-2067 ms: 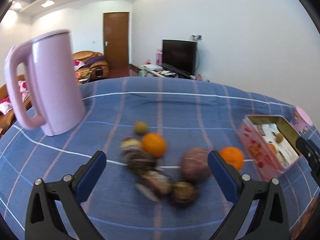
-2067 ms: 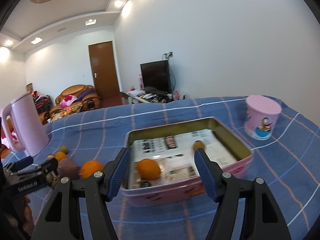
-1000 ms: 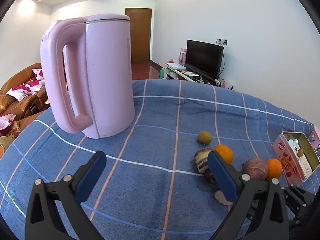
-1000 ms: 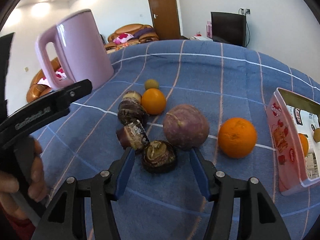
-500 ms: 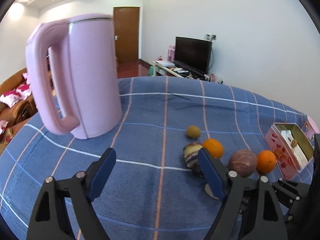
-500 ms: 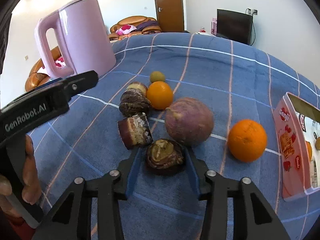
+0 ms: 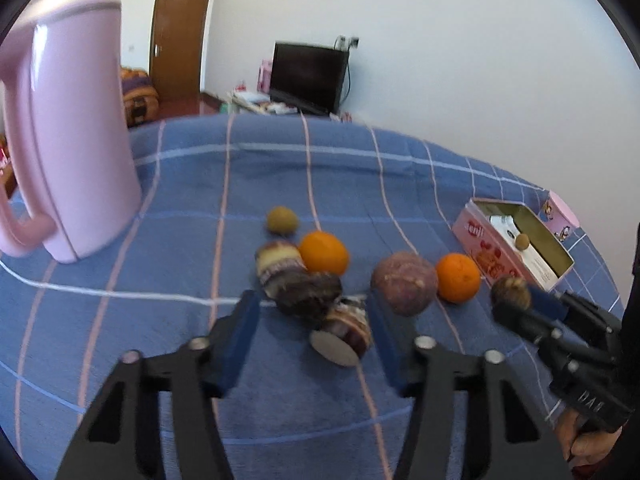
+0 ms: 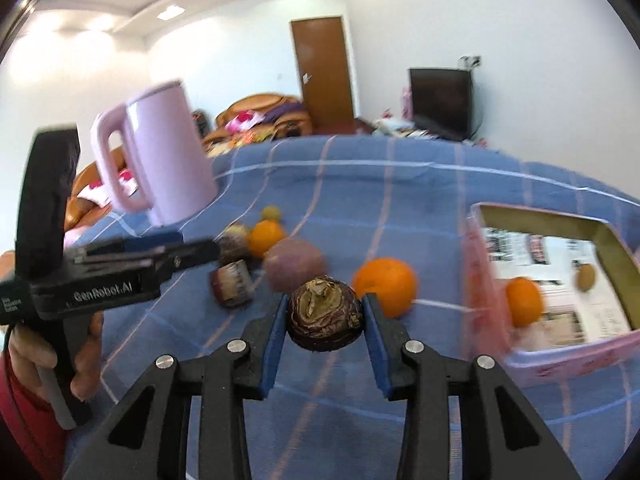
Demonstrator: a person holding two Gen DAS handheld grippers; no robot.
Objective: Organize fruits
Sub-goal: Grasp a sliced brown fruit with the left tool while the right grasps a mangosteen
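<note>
Right gripper point(image 8: 325, 322) is clamped on a dark brown chestnut point(image 8: 325, 314), lifted off the blue cloth point(image 8: 400, 184); the pink tin point(image 8: 560, 354) lies just to its right, so the right hand is the nearer one for the drop. Left gripper point(image 7: 314, 330) has just been closing, pads either side of a cut chestnut point(image 7: 344, 330) but seemingly not pressing yet. Count: two loose oranges, one in the tin; one purple fruit point(image 7: 404, 282); two small green fruits, one in the tin.

Home living room: sofa point(image 8: 256, 110), television point(image 7: 308, 76), wooden door point(image 8: 322, 72), checked tablecloth point(image 7: 320, 184)
</note>
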